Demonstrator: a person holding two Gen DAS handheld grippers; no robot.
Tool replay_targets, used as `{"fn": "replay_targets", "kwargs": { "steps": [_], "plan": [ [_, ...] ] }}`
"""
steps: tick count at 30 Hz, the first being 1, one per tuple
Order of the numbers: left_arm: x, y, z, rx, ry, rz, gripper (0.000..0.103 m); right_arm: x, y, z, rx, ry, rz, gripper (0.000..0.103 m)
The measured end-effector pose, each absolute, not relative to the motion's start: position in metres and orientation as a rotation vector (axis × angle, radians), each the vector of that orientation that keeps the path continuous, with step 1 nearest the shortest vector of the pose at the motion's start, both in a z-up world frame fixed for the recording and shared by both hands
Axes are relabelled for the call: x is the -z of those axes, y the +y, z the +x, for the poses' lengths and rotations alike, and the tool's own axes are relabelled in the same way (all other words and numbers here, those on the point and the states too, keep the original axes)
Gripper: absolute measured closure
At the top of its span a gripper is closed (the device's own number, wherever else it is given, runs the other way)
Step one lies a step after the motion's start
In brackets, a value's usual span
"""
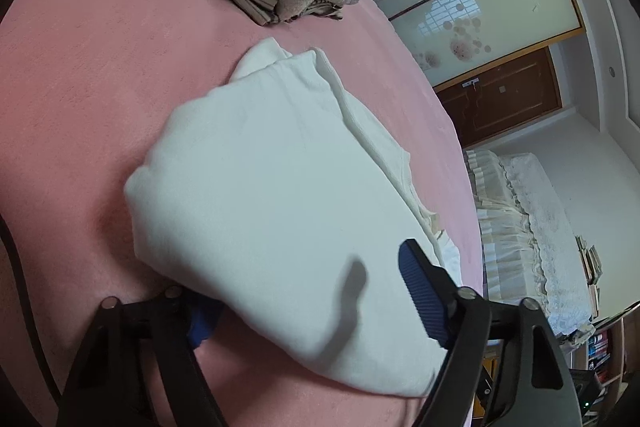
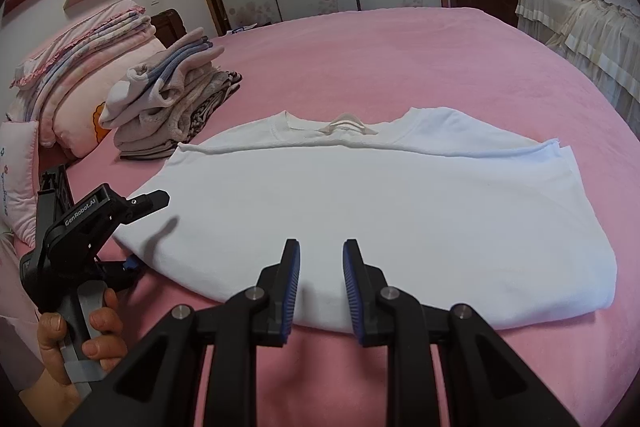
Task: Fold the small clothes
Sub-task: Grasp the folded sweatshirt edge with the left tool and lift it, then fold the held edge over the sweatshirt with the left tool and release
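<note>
White cotton fills the middle of both views: a folded white shirt (image 2: 372,219) lies flat on the pink bedspread (image 2: 400,59), its collar and neck label toward the top of the right wrist frame and its folded lower edge toward the bottom.

At the lower left of the right wrist frame a hand (image 2: 80,339) holds the left gripper (image 2: 136,231) at the shirt's left corner. One finger reaches over the top of the cloth and casts a shadow on it; the other sits low at the bedspread, beside or under the fold. In the left wrist view the same corner lies between the two fingers, one blue pad (image 1: 420,295) above the fabric at lower right and the other half hidden beneath the fold at lower left. The jaws stand apart around the corner, and the upper pad seems clear of the cloth, though the fisheye makes that hard to judge.

The right gripper (image 2: 320,283) sits at the bottom centre of its own view, fingers a little apart with nothing between them, tips over the shirt's near edge.

A stack of folded clothes (image 2: 176,99) rests on the bedspread at the left of the right wrist frame, apart from the shirt, with pink pillows (image 2: 80,67) behind it.
</note>
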State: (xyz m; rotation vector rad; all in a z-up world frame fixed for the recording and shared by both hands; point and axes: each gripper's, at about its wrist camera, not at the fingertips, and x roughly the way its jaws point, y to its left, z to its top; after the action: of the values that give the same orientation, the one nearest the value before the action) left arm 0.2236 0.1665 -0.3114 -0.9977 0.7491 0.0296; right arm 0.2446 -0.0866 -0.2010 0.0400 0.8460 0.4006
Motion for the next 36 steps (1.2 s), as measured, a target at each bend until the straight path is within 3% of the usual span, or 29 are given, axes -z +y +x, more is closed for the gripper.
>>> {"fn": "replay_targets", "kwargs": {
  "steps": [3,7,20,36],
  "plan": [
    [0.310,0.168,0.232,-0.051,0.795,-0.949,0.069,0.204,-0.086,0.254,-0.402,0.855,0.049,0.085],
    [0.304,0.171,0.234,-0.026,0.800,-0.941,0.084,0.210,-0.079,0.276,-0.405,0.883,0.063,0.093],
    [0.252,0.149,0.224,-0.028,0.700,-0.735,0.087,0.237,-0.054,0.344,-0.360,0.945,0.079,0.099],
    [0.186,0.087,0.225,0.087,0.609,-0.594,0.089,0.242,-0.052,0.331,-0.418,0.950,0.044,0.100]
  ]
}}
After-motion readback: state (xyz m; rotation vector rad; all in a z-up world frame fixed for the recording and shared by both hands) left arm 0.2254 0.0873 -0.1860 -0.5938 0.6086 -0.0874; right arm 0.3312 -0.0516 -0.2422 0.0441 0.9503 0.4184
